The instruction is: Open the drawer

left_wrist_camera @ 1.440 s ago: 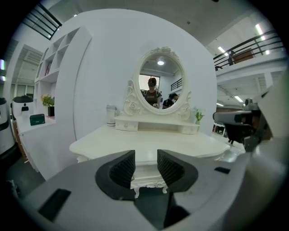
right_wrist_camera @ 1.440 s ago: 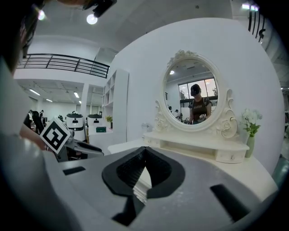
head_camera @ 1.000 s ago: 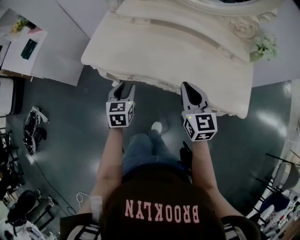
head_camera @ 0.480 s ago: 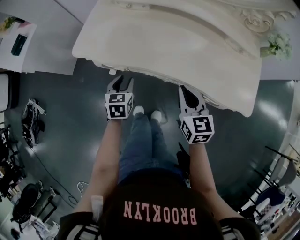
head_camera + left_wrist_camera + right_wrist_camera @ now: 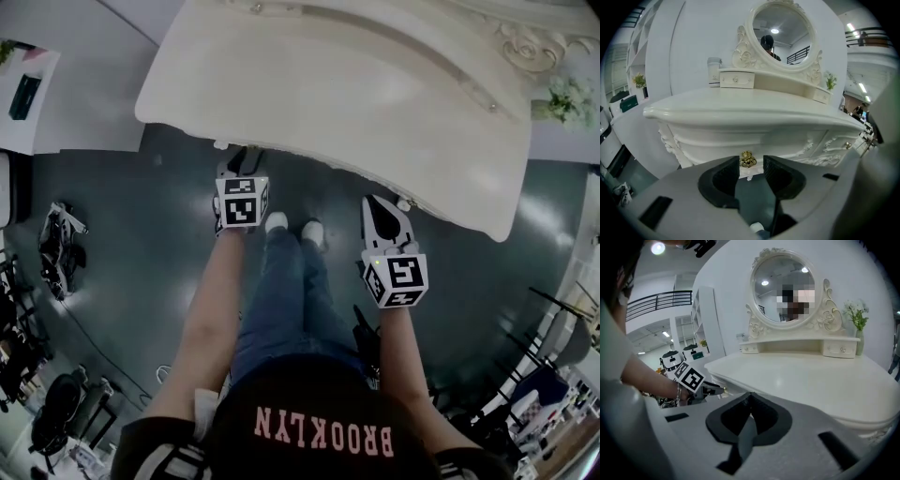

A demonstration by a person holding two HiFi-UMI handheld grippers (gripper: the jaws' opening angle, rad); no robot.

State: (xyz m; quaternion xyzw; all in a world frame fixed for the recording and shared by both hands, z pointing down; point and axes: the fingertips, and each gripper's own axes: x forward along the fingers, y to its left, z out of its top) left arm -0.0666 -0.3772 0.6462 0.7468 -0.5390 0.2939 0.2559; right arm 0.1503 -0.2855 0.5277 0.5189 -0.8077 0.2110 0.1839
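left gripper (image 5: 751, 164) at the drawer knob (image 5: 747, 160)
jaws apart, the gold knob between their tips; right gripper (image 5: 750, 398) closed and empty.

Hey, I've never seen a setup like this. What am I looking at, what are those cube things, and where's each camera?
A person stands at a cream dressing table, holding a two-jaw gripper in each hand; the patterned cubes are part of those grippers. The top-down picture comes from a camera on the person's head. The other two come from cameras riding on each gripper, looking along its jaws. A vase of flowers stands at the back by the oval mirror. The left gripper is open, a gold drawer knob showing between its jaws, not clamped. The right gripper is shut and empty.
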